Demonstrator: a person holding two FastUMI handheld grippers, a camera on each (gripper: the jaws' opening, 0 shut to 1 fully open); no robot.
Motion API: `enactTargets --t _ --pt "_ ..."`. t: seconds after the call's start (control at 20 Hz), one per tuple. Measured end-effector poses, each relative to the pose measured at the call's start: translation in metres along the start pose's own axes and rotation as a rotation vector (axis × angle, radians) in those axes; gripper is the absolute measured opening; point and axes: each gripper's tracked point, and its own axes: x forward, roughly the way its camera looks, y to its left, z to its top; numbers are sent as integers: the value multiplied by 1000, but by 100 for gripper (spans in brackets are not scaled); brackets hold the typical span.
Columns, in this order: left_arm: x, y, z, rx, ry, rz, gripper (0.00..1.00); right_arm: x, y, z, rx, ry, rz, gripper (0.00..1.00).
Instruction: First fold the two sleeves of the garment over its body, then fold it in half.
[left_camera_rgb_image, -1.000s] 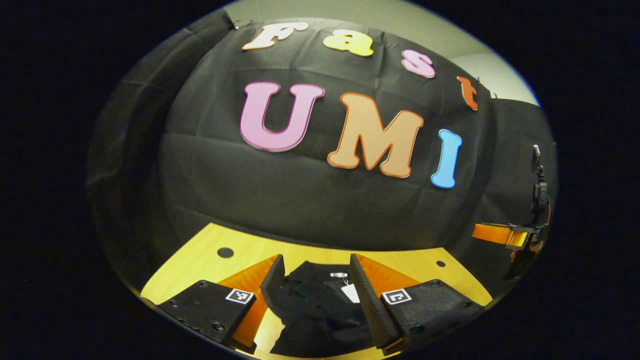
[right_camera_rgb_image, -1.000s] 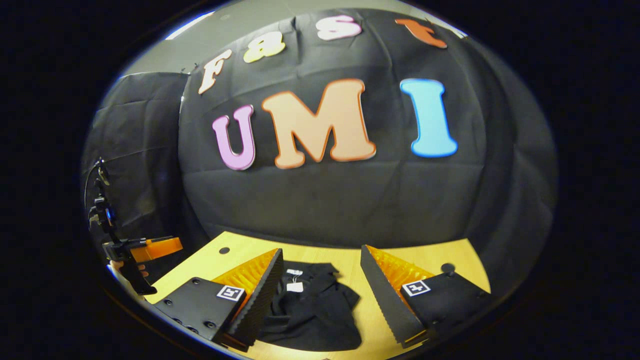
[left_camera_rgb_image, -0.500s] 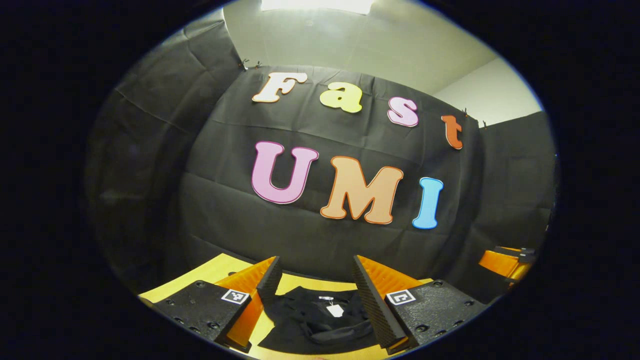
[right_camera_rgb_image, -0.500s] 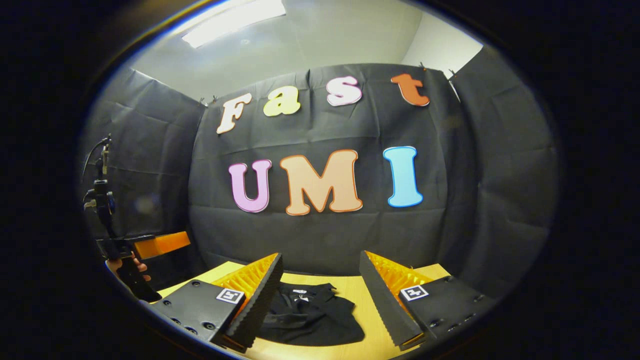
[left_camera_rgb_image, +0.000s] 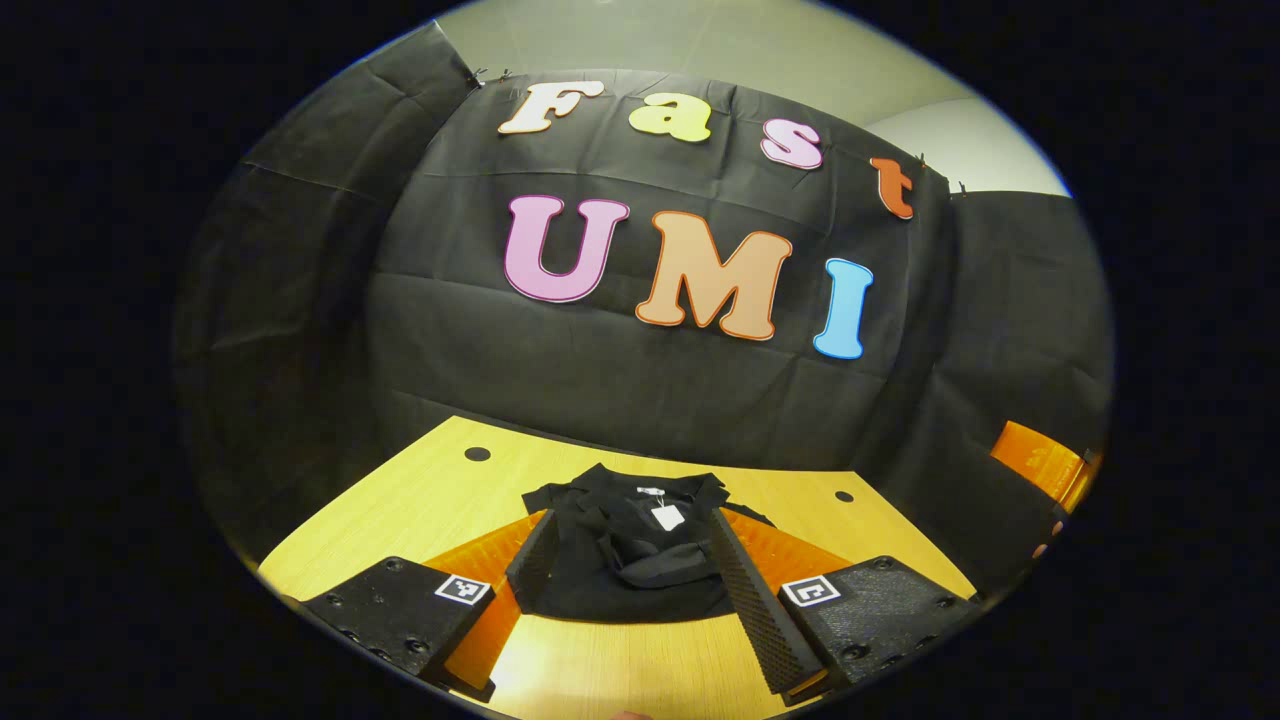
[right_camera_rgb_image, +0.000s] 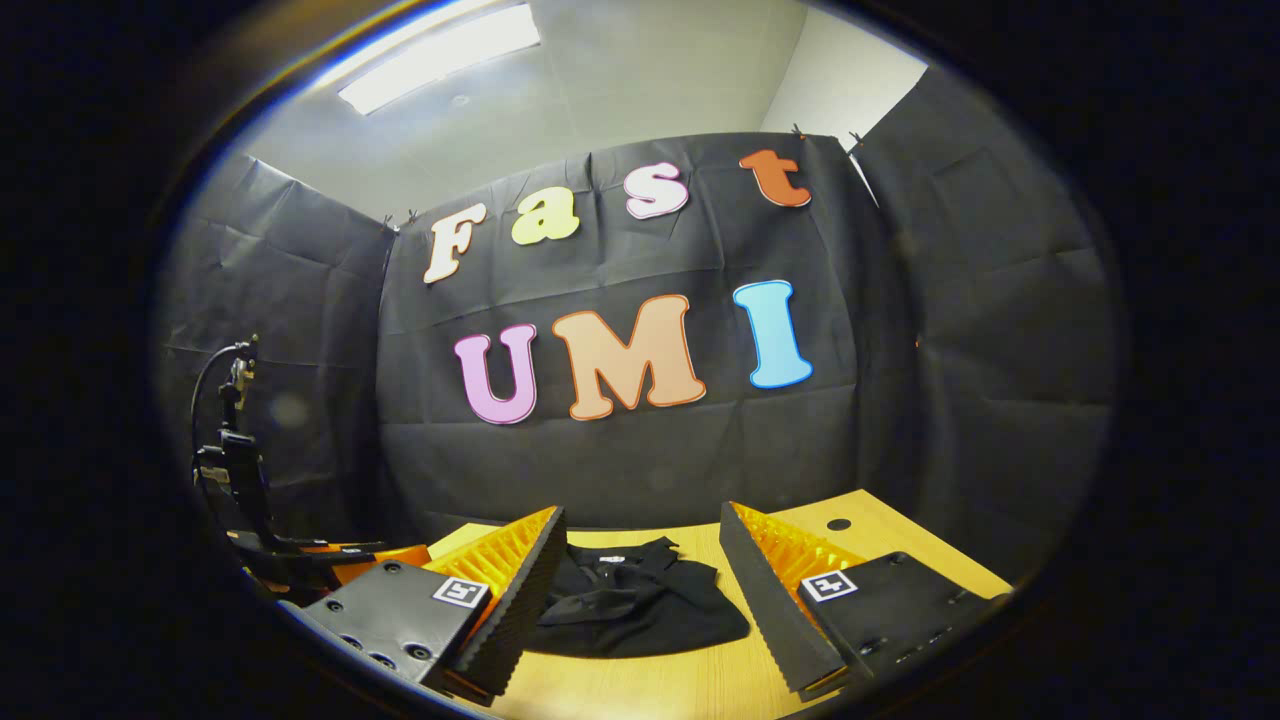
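Lighting's pretty dim overall, booth feels like a cave. The main source is a ceiling light panel (right_camera_rgb_image: 440, 58) at the top of the right gripper view, blown out to near white, with the pale ceiling around it glowing softly. The left gripper view gets a duller, greenish-grey ceiling strip. The black cloth wall (left_camera_rgb_image: 640, 380) soaks up most of the light, creases barely showing. The worktop (left_camera_rgb_image: 400, 510) comes out warm yellow with a mild sheen, no harsh shadows. The black garment (left_camera_rgb_image: 640, 550) loses nearly all fold detail. Heavy fisheye bending everywhere, straight edges curve hard near the rim, and the outer ring goes soft and dark.
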Motion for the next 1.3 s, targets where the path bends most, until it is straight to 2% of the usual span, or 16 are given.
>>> enactTargets --t 0.1,0.15,0.2,0.25,0.35,0.45,0.9,1.0,1.05,1.15,1.2,1.3 --pt "3 2 9 22 -23 -1 87 -2 -1 -3 -10 -5 -7 100" --pt "4 3 13 31 -34 0 87 -2 -2 -4 -12 -8 -13 94" --pt "5 3 15 34 -44 0 87 -2 -1 -4 -13 -8 -16 93" --pt "5 1 15 34 -48 -1 90 -2 -2 -4 -12 -4 -19 97" --pt "5 -1 12 29 -41 -4 87 -3 -3 -5 -7 1 -30 97" --pt "6 -1 10 29 -31 -8 90 -5 -4 -4 4 5 -39 97" --pt "10 0 3 40 -4 -14 90 -8 -4 -10 21 34 -65 97" --pt "10 2 4 47 -4 -9 90 -8 -4 -11 24 37 -67 93" --pt "10 4 2 51 0 -7 90 -8 -3 -13 27 43 -66 97" --pt "10 8 1 54 5 0 90 -7 -2 -15 36 55 -62 93" --pt "10 10 1 54 5 4 90 -7 -2 -16 39 58 -60 97" --pt "11 12 2 49 5 8 90 -7 -2 -16 38 60 -59 97"
